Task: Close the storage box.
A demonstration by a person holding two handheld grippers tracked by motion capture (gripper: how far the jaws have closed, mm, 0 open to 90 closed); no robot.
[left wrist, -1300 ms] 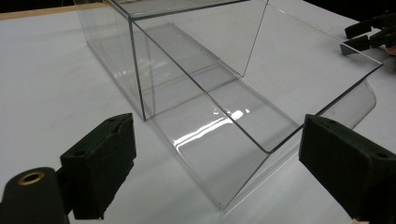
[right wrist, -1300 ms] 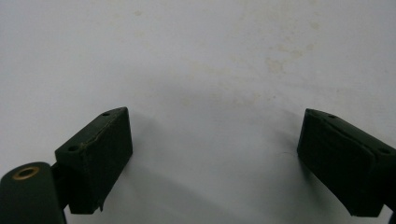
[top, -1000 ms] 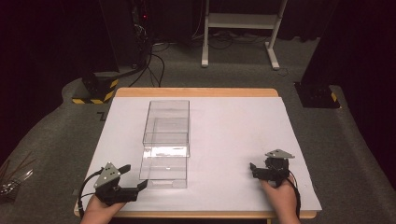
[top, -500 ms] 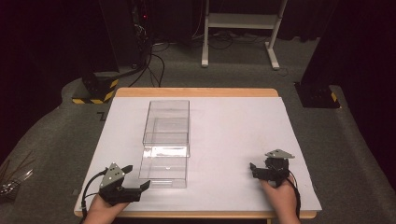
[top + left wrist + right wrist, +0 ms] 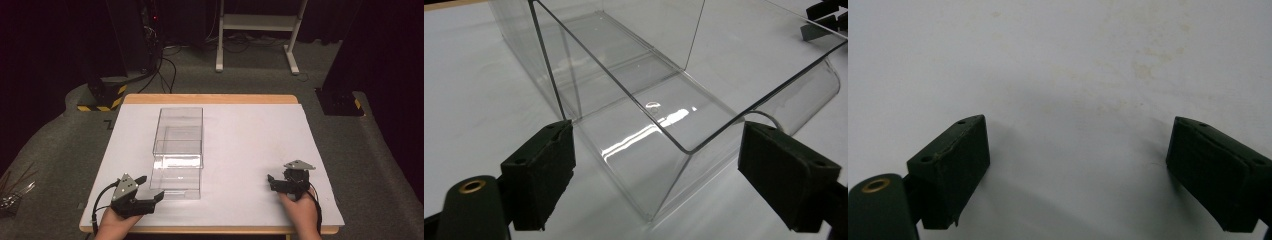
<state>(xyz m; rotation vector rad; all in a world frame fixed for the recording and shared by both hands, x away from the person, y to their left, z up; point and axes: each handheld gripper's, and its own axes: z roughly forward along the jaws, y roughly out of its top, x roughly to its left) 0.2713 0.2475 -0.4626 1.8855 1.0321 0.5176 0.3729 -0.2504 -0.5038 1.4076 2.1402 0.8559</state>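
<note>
At seven o'clock the left gripper (image 5: 150, 187), jaws spread and just narrowing, straddles the glossy clear plastic box's (image 5: 178, 145) rounded corner untouched; right gripper (image 5: 271, 181) spread over matte white table (image 5: 250, 135)

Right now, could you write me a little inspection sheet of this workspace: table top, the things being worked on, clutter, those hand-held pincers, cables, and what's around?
Surface: white sheet over a wooden table; faint stains.
Job's things: clear plastic box, long, open-topped, empty, left of centre.
Clutter: nothing seen on the table.
Grippers: left gripper at the box's near end, its jaws just closing, one each side of the box's near corner, pads not pressing on it. Right gripper open over bare sheet, apart from the box.
Cables: black cable looping from the left gripper; more cables on the floor behind.
Surroundings: grey carpet, white stand, yellow-black striped base, dark backdrop.
</note>
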